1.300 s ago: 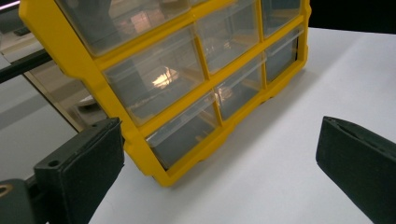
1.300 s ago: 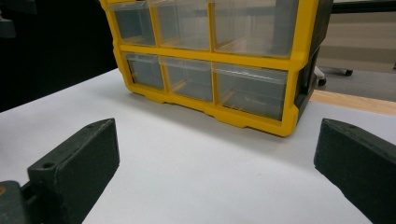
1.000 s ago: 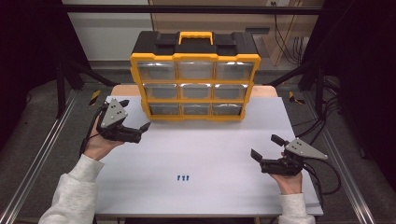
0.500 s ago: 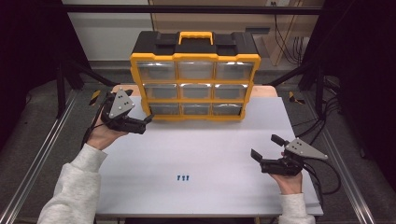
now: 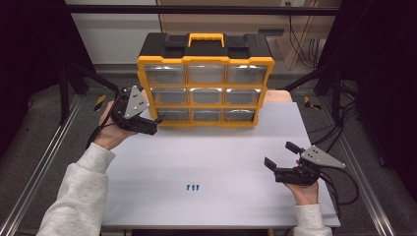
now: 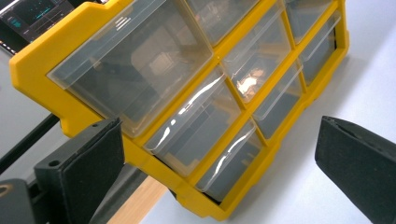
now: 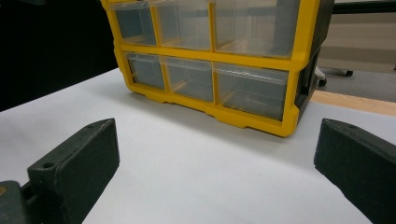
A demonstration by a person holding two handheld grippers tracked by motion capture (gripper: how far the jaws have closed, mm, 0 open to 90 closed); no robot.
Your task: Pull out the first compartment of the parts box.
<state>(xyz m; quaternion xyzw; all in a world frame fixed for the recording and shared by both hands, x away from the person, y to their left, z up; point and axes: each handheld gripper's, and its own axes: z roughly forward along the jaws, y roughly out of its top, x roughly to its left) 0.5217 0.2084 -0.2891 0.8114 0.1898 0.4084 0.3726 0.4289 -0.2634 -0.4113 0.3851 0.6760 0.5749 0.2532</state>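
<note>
Both grippers gape empty: the left gripper [image 5: 153,126] has advanced to the bottom-left drawer [image 5: 173,114] of the organizer [image 5: 205,86] at the table's far edge, evidently to open it, while the right gripper [image 5: 279,158] idles.

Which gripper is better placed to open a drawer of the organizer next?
Left. The left gripper is open and right at the organizer's bottom-left drawer. The right gripper, also open, sits well back over the table, far from any drawer.
</note>
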